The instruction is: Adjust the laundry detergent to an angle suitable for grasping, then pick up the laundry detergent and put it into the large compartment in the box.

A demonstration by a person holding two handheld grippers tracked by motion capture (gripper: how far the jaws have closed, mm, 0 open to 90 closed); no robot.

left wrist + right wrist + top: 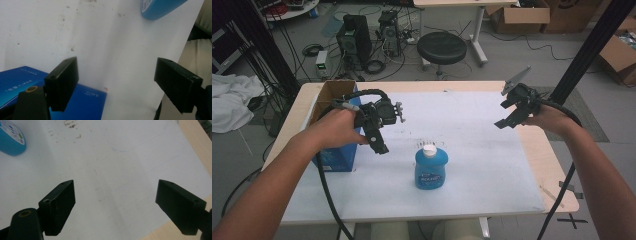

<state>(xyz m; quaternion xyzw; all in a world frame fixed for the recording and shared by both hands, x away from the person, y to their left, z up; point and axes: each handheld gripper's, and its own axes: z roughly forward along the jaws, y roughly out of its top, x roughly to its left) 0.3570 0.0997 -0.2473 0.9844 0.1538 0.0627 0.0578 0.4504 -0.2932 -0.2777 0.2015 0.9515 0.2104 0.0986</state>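
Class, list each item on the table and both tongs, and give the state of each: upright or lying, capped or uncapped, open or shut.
Blue bottle: upright, white cap on.
Blue box: at the table's left edge, top open.
Left tongs: open, holding nothing.
Right tongs: open, holding nothing.

High view: even, soft indoor light, no hard shadows; white sheet [482,150] bright but not blown out. Bottle [431,167] casts faint short shadow. Room beyond table dimmer. Slight softness overall, low res, mild wide-angle bend at edges. Left gripper view: black jaws close to lens, a bit soft; sheet w/ greyish gradient, blue box [85,102] saturated. Right gripper view: sheet evenly lit, specks sharp, jaws slightly blurred, dark w/o detail.
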